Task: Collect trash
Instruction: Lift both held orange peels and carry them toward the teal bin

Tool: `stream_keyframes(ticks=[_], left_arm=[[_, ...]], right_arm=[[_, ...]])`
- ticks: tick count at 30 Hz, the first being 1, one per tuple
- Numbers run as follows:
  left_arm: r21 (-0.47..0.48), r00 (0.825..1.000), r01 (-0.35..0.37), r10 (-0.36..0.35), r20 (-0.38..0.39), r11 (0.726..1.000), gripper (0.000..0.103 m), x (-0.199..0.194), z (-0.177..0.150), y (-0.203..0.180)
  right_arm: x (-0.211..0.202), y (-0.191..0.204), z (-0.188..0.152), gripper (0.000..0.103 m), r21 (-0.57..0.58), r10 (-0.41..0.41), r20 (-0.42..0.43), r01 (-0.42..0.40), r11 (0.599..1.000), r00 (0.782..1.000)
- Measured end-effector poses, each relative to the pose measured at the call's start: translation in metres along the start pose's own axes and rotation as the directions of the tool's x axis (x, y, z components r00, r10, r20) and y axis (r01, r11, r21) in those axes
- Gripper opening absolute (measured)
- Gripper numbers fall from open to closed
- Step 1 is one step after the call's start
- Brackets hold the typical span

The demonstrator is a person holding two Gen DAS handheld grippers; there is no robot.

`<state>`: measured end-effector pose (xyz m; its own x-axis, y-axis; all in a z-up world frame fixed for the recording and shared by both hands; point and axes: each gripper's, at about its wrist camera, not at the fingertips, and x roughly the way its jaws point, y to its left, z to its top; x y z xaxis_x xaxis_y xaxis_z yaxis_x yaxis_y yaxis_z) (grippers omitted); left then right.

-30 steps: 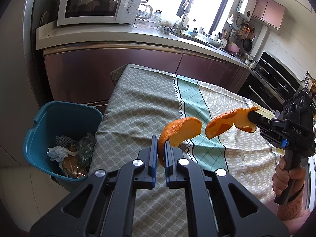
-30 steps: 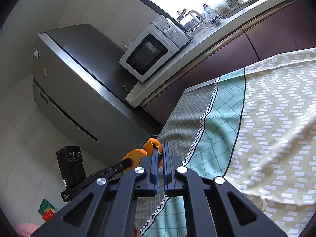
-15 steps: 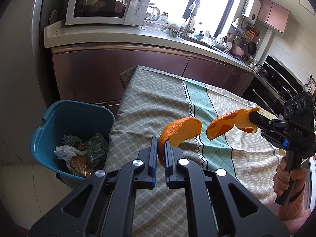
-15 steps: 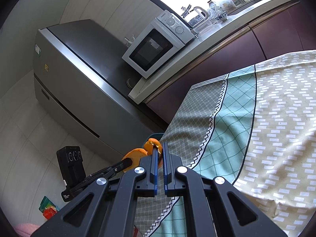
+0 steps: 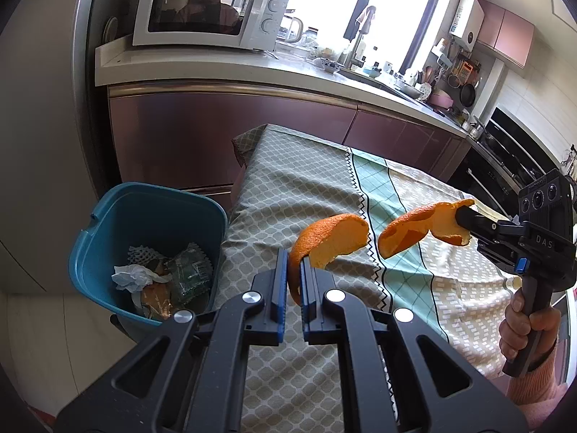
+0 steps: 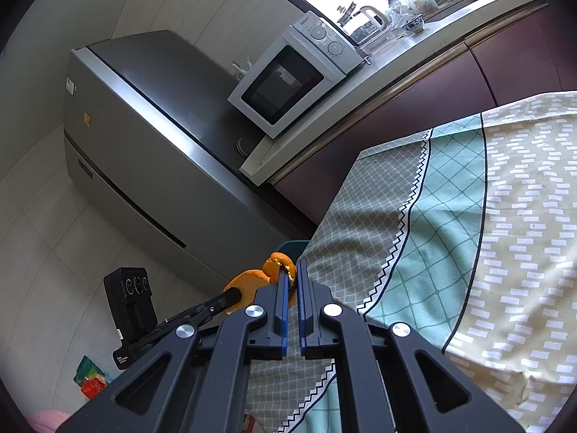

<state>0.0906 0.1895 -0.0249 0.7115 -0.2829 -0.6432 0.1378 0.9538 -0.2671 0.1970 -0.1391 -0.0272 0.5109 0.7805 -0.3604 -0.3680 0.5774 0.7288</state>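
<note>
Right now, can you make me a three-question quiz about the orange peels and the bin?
1. Where is the bin? A on the table B left of the table, on the floor C on the counter
2. How many orange peels are held? A one B two C four
3. The bin is: A empty B holding trash C tipped over

Answers: B, it stands beside the tablecloth. B, the left gripper pinches the left peel and the right gripper the right peel. B, crumpled paper and wrappers lie inside.
</note>
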Motion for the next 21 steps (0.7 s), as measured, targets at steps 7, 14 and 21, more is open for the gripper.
stream_keyframes(ticks=[7, 14, 21], left_arm=[[-0.005, 1.0, -0.009, 0.009, 0.006, 1.0, 0.007, -0.004, 0.001, 0.006], [-0.014, 1.0, -0.023, 0.024, 0.017, 1.0, 0.007, -0.01, 0.002, 0.014], [-0.019, 0.999, -0.038, 0.039, 0.027, 0.999, 0.007, -0.015, 0.004, 0.021]], right_arm=[[0.005, 0.002, 0.001, 0.004, -0.004, 0.007, -0.009, -0.007, 1.0, 1.0], [0.012, 0.006, 0.003, 0.004, -0.011, 0.017, -0.018, -0.017, 1.0, 1.0], [0.022, 0.013, 0.004, 0.004, -0.02, 0.028, -0.029, -0.029, 0.999, 0.999]])
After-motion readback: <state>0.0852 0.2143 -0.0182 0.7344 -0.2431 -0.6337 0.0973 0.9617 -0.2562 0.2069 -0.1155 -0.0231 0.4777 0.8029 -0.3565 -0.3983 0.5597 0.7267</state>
